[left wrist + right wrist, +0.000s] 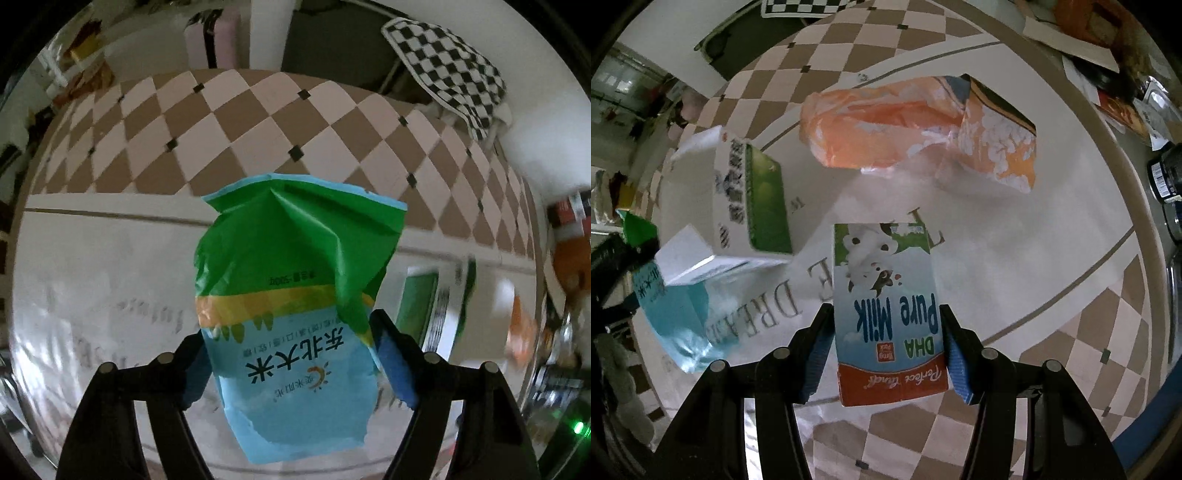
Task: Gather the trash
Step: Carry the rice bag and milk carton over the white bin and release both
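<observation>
Holding light trash clear of the surface [1015,258], left claw [291,365] clamps the limp, crinkly rice bag [295,306] mid-body while right claw [884,354] pinches the stiff milk carton [886,306] by its sides.

Dim room; brown-and-white checkered floor [258,122]; white rug [1015,236] with grey lettering; checkered cushion [447,70] on chair.

Left wrist view, right edge: boxes [436,310] and orange shapes [521,328] smeared by motion blur, unidentifiable. Rice bag [291,325] hides the table print behind it. Right wrist view: milk carton [886,314] covers part of the table lettering [768,306]. Dark jars [1167,177] at the right edge cut off. Clutter upper left too dim to name.
</observation>
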A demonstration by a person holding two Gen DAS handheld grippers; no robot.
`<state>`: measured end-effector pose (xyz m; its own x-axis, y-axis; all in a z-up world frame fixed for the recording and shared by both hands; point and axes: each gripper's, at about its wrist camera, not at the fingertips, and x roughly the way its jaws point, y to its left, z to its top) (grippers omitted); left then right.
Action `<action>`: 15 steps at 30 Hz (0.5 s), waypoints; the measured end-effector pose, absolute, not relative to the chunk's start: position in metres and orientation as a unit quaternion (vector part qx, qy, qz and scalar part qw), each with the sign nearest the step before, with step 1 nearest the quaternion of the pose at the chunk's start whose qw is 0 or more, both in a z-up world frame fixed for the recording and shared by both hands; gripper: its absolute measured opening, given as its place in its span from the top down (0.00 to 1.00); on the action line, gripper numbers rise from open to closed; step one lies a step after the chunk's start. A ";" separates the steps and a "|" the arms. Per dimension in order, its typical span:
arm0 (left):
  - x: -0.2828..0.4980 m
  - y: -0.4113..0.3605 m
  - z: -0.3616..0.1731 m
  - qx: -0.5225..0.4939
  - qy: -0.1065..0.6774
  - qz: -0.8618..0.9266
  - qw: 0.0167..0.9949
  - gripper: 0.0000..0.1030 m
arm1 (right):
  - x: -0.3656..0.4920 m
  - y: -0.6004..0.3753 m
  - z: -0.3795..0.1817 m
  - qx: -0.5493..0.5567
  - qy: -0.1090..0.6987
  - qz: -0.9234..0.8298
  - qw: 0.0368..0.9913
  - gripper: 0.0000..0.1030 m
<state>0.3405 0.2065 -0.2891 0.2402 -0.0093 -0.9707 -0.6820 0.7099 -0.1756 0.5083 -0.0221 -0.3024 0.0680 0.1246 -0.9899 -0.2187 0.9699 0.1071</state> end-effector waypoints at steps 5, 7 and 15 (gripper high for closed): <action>0.292 0.186 -0.266 -0.264 0.564 0.228 0.749 0.26 | 0.477 -0.022 -0.287 -0.059 0.663 0.146 0.732 0.45; 0.270 0.177 -0.257 -0.258 0.561 0.222 0.754 0.26 | 0.456 -0.020 -0.280 -0.073 0.652 0.163 0.737 0.45; 0.167 0.138 -0.220 -0.239 0.530 0.205 0.787 0.26 | 0.344 -0.029 -0.253 -0.087 0.631 0.213 0.741 0.45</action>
